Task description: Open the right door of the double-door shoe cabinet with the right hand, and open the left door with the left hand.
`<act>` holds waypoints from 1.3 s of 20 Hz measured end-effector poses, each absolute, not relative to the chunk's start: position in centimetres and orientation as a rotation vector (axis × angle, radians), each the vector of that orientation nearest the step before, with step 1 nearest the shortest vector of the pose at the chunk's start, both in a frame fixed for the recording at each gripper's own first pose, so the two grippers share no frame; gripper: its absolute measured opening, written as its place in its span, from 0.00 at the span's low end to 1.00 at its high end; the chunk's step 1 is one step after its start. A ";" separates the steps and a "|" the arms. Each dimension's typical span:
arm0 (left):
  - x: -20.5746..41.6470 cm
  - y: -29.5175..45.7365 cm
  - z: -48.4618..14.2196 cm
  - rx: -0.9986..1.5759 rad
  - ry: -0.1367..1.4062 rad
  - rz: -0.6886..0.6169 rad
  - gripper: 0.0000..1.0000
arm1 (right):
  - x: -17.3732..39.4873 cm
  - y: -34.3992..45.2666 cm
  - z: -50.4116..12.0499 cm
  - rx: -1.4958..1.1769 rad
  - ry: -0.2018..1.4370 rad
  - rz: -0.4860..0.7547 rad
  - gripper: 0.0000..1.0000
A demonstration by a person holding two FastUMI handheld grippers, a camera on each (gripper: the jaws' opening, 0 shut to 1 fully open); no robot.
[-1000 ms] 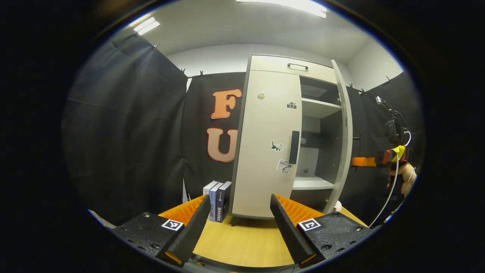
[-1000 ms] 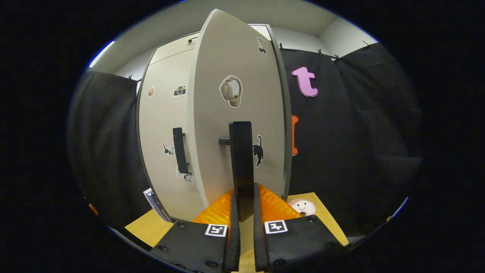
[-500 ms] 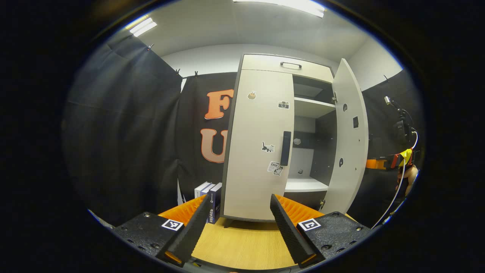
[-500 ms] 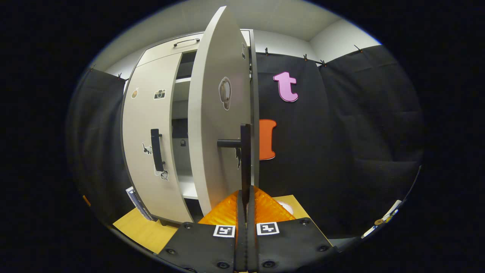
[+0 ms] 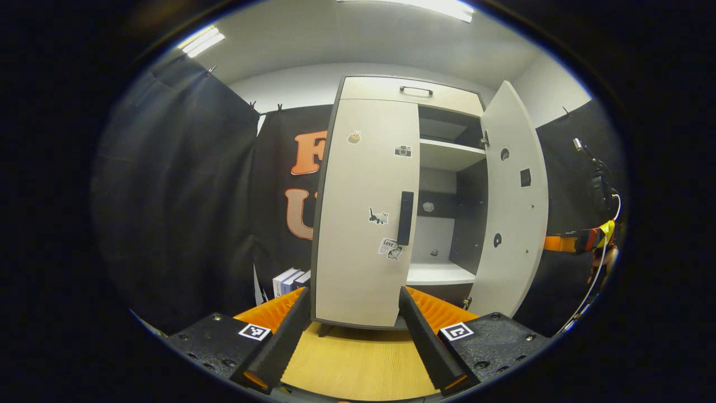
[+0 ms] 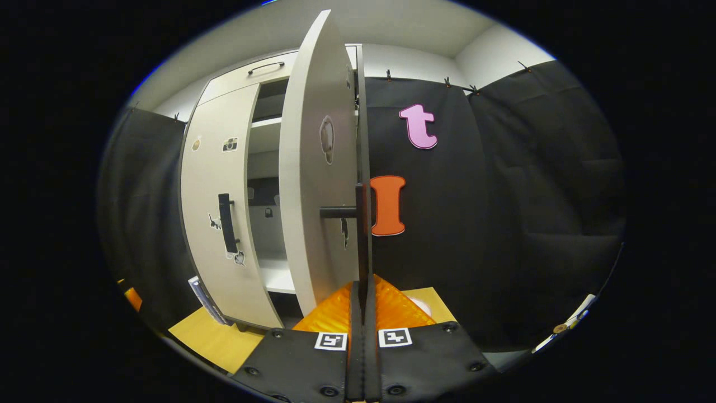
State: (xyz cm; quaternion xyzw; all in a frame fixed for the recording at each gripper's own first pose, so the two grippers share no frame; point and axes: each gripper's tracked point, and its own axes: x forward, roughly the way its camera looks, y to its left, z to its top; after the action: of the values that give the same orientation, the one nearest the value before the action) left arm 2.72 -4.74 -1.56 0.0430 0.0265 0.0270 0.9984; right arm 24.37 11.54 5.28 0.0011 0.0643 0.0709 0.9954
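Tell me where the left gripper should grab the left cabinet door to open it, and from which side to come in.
Best bet is the upright bar handle near the left door's inner edge, beside the opened compartment. It stands vertical and off the panel, so the open left gripper should come straight at the door's front, one finger on each side of the bar, then close across it.

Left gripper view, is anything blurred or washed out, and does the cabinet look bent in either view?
Left gripper view: sharp, ceiling light blown out, cabinet sides bow outward. Right gripper view: sharp, the open right door curves strongly from fisheye distortion.
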 end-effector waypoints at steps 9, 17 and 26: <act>6.8 -7.3 -0.9 0.072 0.058 0.049 0.95 | 24.6 10.2 5.3 0.009 0.142 0.152 0.07; 12.8 -10.5 0.1 0.085 0.048 0.006 0.95 | 24.4 9.7 5.0 0.039 0.156 0.185 0.07; 19.7 -12.6 1.4 0.094 0.018 -0.025 0.95 | 23.8 7.2 6.3 0.020 0.101 0.139 0.20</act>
State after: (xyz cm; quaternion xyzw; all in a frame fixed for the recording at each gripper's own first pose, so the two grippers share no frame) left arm 19.68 -12.63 1.41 0.0469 0.0088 -0.0127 0.9988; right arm 23.76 7.19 6.34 0.0100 0.0505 0.0695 0.9963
